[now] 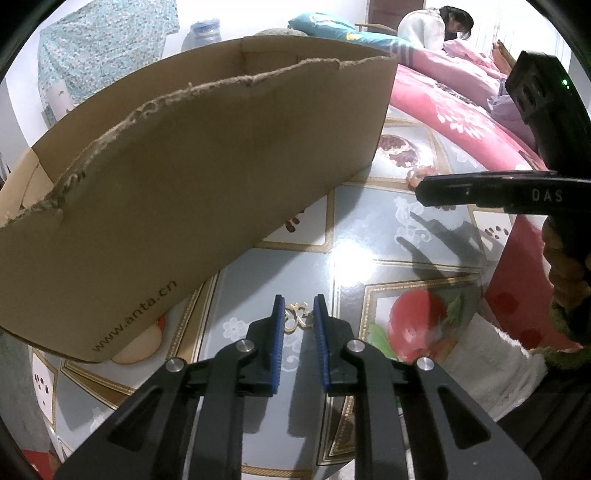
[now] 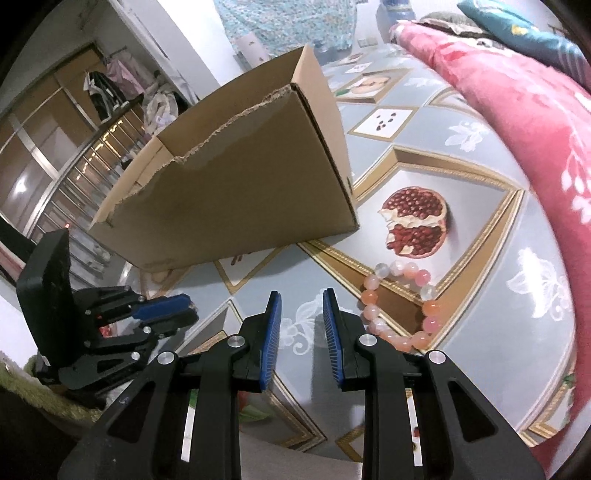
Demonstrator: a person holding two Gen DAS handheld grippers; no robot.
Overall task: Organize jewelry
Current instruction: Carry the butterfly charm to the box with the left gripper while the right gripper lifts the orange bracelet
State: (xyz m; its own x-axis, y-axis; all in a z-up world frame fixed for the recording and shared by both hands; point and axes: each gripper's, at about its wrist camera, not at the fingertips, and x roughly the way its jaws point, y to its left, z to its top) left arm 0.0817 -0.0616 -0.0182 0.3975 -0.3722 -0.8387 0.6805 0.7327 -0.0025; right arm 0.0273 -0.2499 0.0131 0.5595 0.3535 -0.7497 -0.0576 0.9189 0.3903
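Observation:
A small gold ornament lies on the patterned tablecloth, and my left gripper is shut on it, blue pads touching both its sides. The left gripper also shows low at the left of the right wrist view. A bracelet of pink, orange and white beads rests on the cloth just right of my right gripper, which stands open with nothing between its fingers. In the left wrist view the right gripper reaches in from the right, half hiding the bracelet.
An open cardboard box with torn rims stands on the table behind both grippers, its corner close to the bracelet. A pink floral blanket borders the right side. A white towel lies at the near right. A person sits far back.

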